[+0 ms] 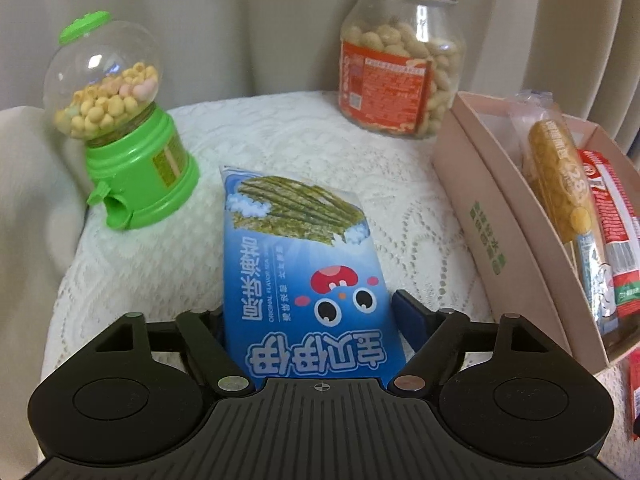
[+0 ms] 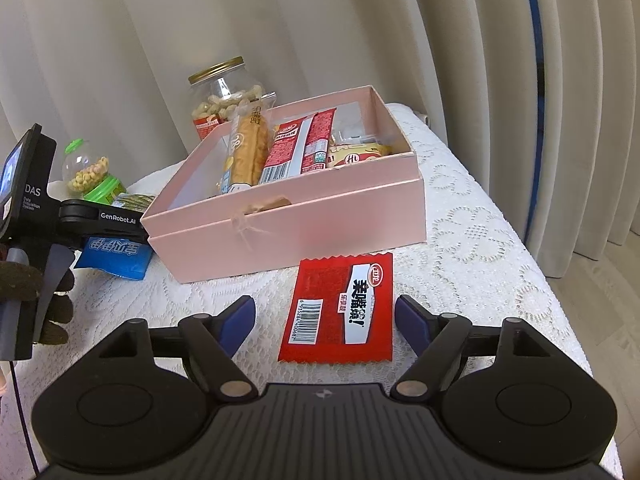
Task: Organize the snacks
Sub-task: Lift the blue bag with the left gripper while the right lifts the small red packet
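Four snacks already sit in the pink box (image 2: 280, 220); left gripper (image 1: 308, 312) pinches the blue seaweed packet (image 1: 296, 248), right gripper (image 2: 325, 314) spread around the red packet (image 2: 340, 308).

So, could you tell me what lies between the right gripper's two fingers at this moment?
In the right wrist view, a red snack packet lies flat on the lace tablecloth between the open right gripper fingers, just in front of the pink box.
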`<state>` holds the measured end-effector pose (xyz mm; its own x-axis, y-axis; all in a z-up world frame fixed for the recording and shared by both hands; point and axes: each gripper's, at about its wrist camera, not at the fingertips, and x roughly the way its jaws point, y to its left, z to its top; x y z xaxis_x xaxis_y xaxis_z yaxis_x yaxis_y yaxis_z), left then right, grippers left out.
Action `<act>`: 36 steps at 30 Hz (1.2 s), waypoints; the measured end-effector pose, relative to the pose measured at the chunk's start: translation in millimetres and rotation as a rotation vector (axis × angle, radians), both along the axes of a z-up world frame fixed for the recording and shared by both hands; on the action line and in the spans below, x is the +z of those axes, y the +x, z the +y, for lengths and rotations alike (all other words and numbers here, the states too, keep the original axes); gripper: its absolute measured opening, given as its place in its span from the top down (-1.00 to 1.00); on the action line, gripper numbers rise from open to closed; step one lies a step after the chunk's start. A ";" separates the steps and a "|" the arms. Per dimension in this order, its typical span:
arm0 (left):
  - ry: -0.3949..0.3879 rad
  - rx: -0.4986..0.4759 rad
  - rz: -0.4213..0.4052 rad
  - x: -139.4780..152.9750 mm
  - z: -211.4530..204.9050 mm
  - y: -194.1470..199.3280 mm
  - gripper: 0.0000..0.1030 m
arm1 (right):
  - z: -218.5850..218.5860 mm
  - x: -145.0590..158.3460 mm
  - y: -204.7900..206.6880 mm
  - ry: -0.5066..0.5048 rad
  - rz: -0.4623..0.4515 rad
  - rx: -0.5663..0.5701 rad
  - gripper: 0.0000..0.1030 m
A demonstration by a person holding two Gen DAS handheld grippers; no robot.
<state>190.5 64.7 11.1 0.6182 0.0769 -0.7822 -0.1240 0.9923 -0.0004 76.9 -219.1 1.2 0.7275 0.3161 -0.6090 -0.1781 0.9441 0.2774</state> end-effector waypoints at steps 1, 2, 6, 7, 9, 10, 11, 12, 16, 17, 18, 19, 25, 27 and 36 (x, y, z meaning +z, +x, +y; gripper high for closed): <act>-0.016 -0.004 -0.008 0.6 2.6 -2.0 -0.55 | 0.0 -0.1 0.4 0.001 -0.001 0.002 -0.52; -0.041 -0.012 -0.017 1.4 5.5 -5.5 -0.55 | -0.2 -0.4 0.6 0.002 -0.001 0.004 -0.55; -0.110 -0.051 -0.071 8.7 13.5 -26.2 -0.51 | 2.2 -0.9 2.1 -0.010 -0.002 0.013 -0.58; -0.105 -0.051 -0.087 11.6 14.2 -32.9 -0.51 | 2.9 -0.9 2.6 -0.014 -0.003 0.015 -0.59; -0.089 -0.063 -0.125 19.8 13.7 -51.9 -0.51 | 4.3 -1.2 3.3 -0.021 -0.003 0.019 -0.61; -0.093 -0.075 -0.140 24.0 12.9 -62.9 -0.51 | 5.0 -1.4 3.4 -0.024 -0.003 0.020 -0.62; -0.103 -0.086 -0.149 28.6 11.5 -75.6 -0.51 | 5.9 -1.5 3.6 -0.029 -0.003 0.021 -0.63; -0.117 -0.099 -0.153 32.0 10.4 -86.3 -0.51 | 6.8 -1.4 3.7 -0.034 -0.003 0.022 -0.63; -0.169 -0.166 -0.157 39.5 -8.3 -129.9 -0.51 | 14.1 -2.0 7.1 -0.073 0.004 0.058 -0.82; -0.174 -0.182 -0.155 39.3 -13.9 -138.8 -0.51 | 16.4 -2.5 8.0 -0.083 0.007 0.071 -0.89; -0.183 -0.195 -0.154 37.2 -19.9 -147.3 -0.51 | 18.5 -2.9 8.9 -0.094 0.011 0.087 -0.92; -0.198 -0.206 -0.155 34.3 -25.1 -154.0 -0.51 | 19.6 -3.3 9.6 -0.100 0.014 0.094 -0.95; -0.280 -0.247 -0.136 9.3 -49.2 -174.6 -0.52 | 21.6 -3.3 11.4 -0.125 0.034 0.120 -1.00; -0.279 -0.262 -0.127 5.5 -55.3 -176.1 -0.52 | 25.1 -2.6 14.4 -0.164 0.044 0.154 -1.00; -0.251 -0.327 -0.135 12.8 -74.2 -193.2 -0.52 | 25.4 8.4 14.4 -0.262 0.055 0.127 -0.21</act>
<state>-2.7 -9.5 23.9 0.6766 -0.3223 -0.6621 0.2146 0.9464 -0.2414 91.3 -193.7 9.6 0.6556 0.2292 -0.7195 -0.2910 0.9559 0.0394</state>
